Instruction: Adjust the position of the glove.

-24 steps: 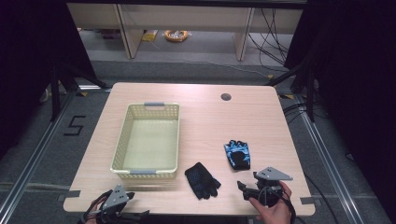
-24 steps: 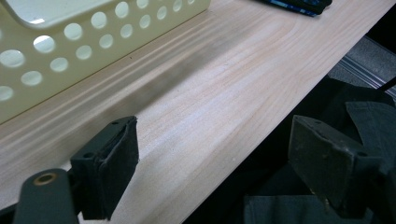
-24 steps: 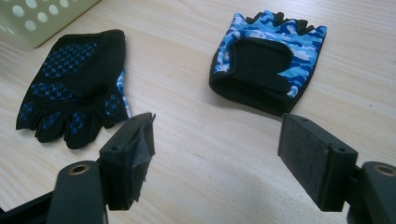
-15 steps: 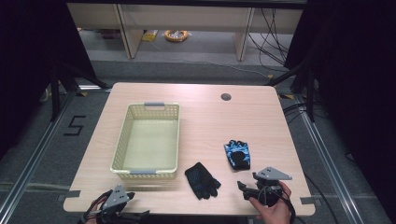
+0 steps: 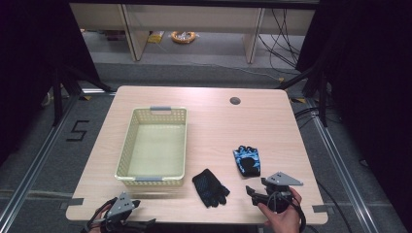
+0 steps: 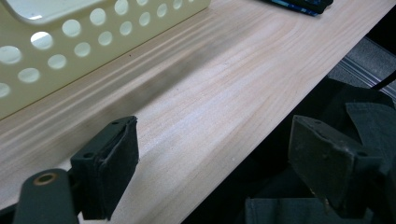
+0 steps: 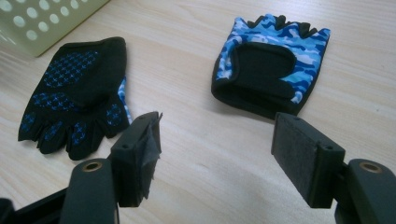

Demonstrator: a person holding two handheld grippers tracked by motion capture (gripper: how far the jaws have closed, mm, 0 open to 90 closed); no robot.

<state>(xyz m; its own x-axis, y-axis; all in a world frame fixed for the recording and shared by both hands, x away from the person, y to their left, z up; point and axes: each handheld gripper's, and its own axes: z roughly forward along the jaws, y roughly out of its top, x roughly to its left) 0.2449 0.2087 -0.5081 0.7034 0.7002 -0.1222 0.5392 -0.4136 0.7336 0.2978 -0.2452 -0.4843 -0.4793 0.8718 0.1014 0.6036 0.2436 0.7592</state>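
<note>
A black glove with blue dots point(image 5: 210, 187) point(image 7: 74, 88) lies flat near the table's front edge. To its right lies a blue camouflage glove point(image 5: 246, 160) point(image 7: 271, 60), its black palm up. My right gripper point(image 5: 252, 194) point(image 7: 217, 126), held by a hand, sits open just in front of the two gloves and holds nothing. A cream perforated basket point(image 5: 127, 145) point(image 6: 70, 42) point(image 7: 46, 23) stands empty at the left. At the front left edge my left gripper point(image 5: 145, 224) point(image 6: 215, 140) is open, with one jaw over the wood and one off the edge.
The light wooden table point(image 5: 218, 126) has a round cable hole point(image 5: 235, 101) at the back right. Black curtains and metal floor rails flank it. Shelving legs and cables stand beyond the far edge.
</note>
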